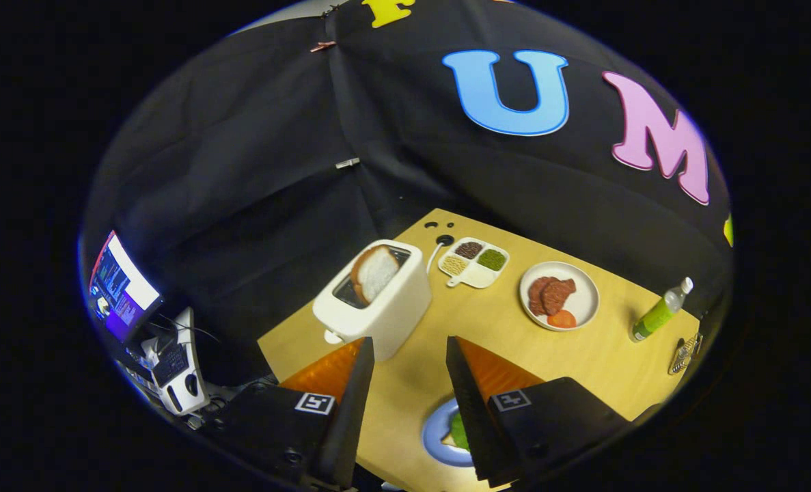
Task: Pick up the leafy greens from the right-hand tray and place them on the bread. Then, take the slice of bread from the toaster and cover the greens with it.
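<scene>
Greens already lay on the blue plate just under my right finger, a small leafy patch with what looked like a pale edge of bread beneath it, though the finger covered most of that plate and I could not be sure of the bread. I judged the first half of the job done for that reason.

My gripper hung above the wooden table with its fingers spread well apart and nothing between them but bare tabletop. I held it open because the next thing to take was wide: the slice of bread standing upright in the slot of the white toaster, just ahead of my left finger. The slice stood proud of the slot and leaned a little, which gave me an exposed top edge to pinch from above.

Beyond the toaster sat a divided tray of seeds or spices, and next to it a white plate with meat slices and something orange. A green bottle stood farther right, well apart from my path.

My guess was that the approach called for a tilt toward the toaster and a pinch across the slice's thin faces, since grabbing its broad sides would have fouled the slot walls.
</scene>
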`<action>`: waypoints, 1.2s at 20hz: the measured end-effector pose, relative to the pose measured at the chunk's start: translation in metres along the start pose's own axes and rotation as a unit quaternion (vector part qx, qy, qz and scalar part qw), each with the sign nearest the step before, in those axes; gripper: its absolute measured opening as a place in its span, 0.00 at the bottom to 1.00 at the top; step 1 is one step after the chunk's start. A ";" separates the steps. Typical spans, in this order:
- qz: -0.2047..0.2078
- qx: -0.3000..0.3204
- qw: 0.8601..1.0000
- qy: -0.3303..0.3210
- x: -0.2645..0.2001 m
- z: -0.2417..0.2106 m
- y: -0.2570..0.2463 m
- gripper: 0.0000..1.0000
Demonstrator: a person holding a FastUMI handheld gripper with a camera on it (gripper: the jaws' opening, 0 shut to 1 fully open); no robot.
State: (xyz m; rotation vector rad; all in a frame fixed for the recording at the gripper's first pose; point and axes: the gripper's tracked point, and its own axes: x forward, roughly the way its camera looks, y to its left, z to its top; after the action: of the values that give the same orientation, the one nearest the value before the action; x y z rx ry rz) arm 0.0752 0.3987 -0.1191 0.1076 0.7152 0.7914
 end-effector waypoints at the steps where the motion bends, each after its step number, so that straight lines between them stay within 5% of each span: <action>1: -0.001 0.001 1.000 0.005 0.012 0.011 0.008 0.68; 13: -0.041 0.043 0.991 0.120 0.179 0.037 0.043 0.68; 20: -0.118 0.019 0.981 0.150 0.207 0.015 0.008 0.68; 24: -0.129 0.044 0.975 0.176 0.207 0.004 -0.001 0.32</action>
State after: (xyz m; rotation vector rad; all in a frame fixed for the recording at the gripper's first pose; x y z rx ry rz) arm 0.1781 0.5403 -0.2298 -0.0469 1.0776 0.5332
